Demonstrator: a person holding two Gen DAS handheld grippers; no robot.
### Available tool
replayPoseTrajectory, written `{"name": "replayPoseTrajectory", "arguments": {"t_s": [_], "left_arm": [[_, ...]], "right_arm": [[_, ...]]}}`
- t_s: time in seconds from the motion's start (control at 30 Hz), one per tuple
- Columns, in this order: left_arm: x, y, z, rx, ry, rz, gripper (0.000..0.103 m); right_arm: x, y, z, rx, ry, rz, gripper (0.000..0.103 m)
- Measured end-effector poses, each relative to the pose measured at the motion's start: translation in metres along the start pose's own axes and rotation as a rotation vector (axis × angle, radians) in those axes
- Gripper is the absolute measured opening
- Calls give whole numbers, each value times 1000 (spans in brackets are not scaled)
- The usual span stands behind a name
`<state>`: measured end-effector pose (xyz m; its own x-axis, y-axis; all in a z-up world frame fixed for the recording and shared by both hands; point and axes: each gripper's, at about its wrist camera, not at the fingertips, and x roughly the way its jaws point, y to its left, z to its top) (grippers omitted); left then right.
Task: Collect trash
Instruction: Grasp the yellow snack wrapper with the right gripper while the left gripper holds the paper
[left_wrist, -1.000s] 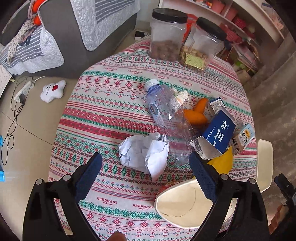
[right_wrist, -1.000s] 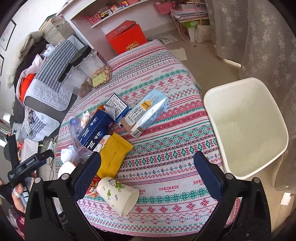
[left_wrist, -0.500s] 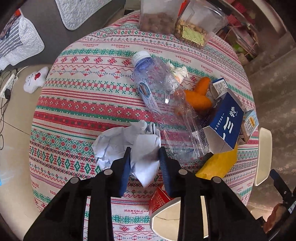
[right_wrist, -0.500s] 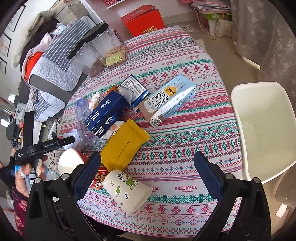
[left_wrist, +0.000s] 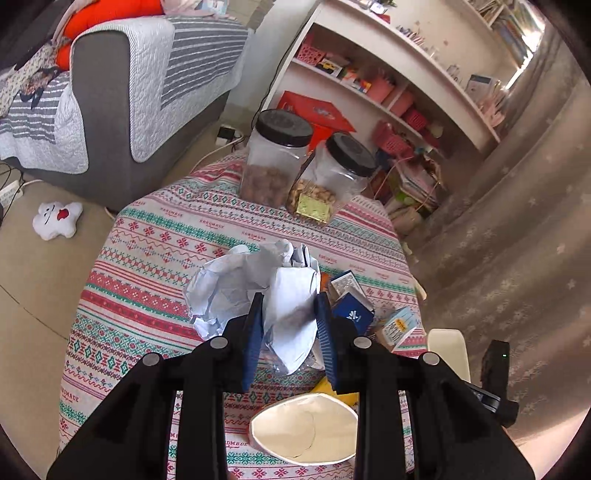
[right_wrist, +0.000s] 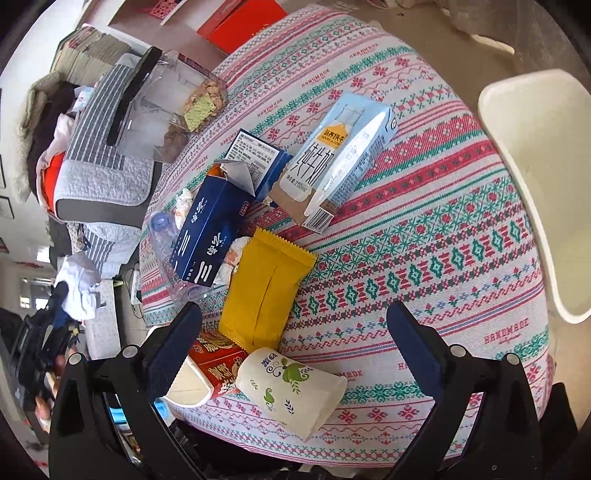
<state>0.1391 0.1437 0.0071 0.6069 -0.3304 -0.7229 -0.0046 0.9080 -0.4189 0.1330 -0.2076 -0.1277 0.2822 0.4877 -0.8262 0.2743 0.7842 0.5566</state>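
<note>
One crumpled white paper wad (left_wrist: 255, 291) sits pinched between the blue pads of the left gripper (left_wrist: 290, 321), lifted clear above the tabletop (left_wrist: 155, 236); the same wad (right_wrist: 79, 286) shows at far left in the right wrist view, off the tabletop edge. Left fingers (left_wrist: 254, 332): closed on the paper, pads pressing both sides.

Remaining trash lies on the patterned cloth:
- yellow wrapper (right_wrist: 266, 288), flat, near centre
- dark blue carton (right_wrist: 210, 236), opened at one end, just beside the wrapper
- light blue milk carton (right_wrist: 340, 158), lying on its side
- crushed clear bottle (right_wrist: 166, 243), partly under the dark blue carton
- paper cup (right_wrist: 291, 387) with green print, on its side near the front edge
- red-printed carton (right_wrist: 218, 365), touching the cup.

Right gripper (right_wrist: 295, 343) hovers over the cup and wrapper; its fingers (right_wrist: 417, 347) stand wide apart, nothing between the pads.

Two clear jars (left_wrist: 277, 162) with black lids stand at the tabletop's far side. White bin (right_wrist: 535, 177) stands beside the tabletop on the right.
</note>
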Motion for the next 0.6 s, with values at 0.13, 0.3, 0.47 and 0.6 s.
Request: {"name": "replayPoseTrajectory", "arguments": {"t_s": [0.13, 0.3, 0.47, 0.6], "left_arm": [[0, -9, -2, 31, -7, -32, 29], [5, -5, -9, 29, 12, -32, 29], [5, -1, -15, 38, 19, -27, 29], [3, 0, -17, 47, 14, -22, 29]], "right_arm": [[29, 7, 0, 34, 31, 37, 96], [60, 23, 3, -14, 78, 59, 96], [73, 34, 4, -90, 59, -8, 79], [76, 38, 3, -122, 80, 14, 32]]}}
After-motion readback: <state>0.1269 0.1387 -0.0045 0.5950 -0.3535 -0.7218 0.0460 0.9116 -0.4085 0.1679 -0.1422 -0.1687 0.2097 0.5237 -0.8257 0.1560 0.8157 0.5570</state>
